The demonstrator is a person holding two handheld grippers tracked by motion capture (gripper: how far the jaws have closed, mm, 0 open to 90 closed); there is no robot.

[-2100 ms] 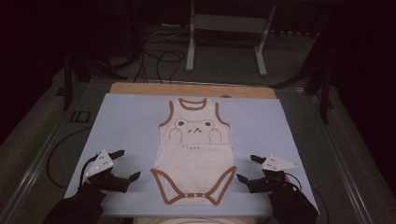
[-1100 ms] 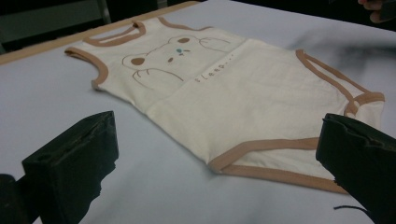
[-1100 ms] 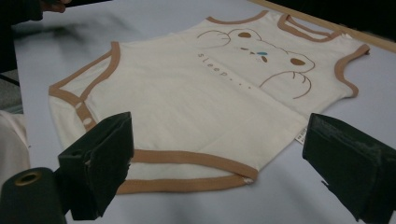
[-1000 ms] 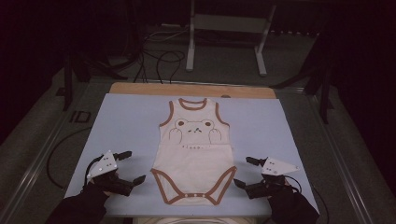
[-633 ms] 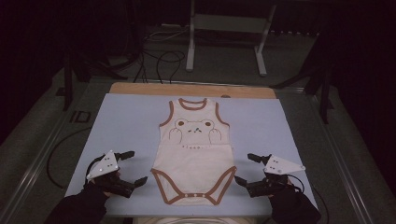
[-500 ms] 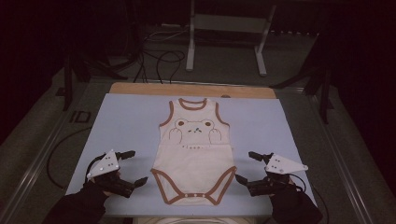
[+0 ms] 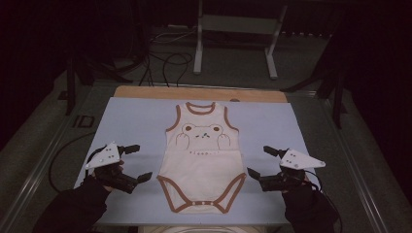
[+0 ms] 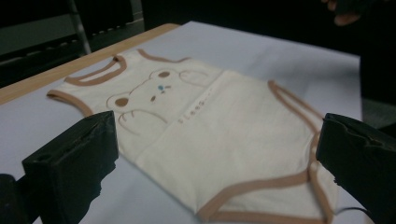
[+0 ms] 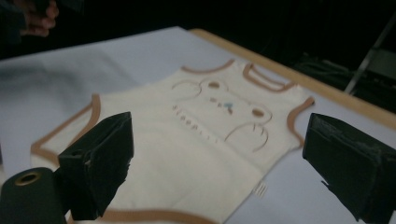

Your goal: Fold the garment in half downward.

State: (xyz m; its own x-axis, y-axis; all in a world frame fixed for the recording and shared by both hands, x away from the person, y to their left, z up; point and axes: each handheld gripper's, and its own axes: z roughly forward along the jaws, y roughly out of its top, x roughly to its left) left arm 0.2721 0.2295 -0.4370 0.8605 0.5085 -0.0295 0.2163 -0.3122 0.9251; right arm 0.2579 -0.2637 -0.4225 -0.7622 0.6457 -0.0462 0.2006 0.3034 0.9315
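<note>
Cream bodysuit (image 7: 203, 160) flat, print blurred, left gripper (image 7: 136, 162) and right gripper (image 7: 260, 161) jaws wide

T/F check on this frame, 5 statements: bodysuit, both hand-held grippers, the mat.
1. The baby bodysuit lies flat, neck opening toward the far edge of the table. True.
2. The left hand-held gripper is shut on the bodysuit's leg trim. False: its jaws stand open beside the garment, apart from it.
3. The right hand-held gripper is open, to the right of the bodysuit. True.
4. The bodysuit is folded in half. False: it is spread out full length, snap crotch toward the person.
5. The bodysuit rests on the light blue mat, with a strip of wooden tabletop showing past the mat's far edge. True.
</note>
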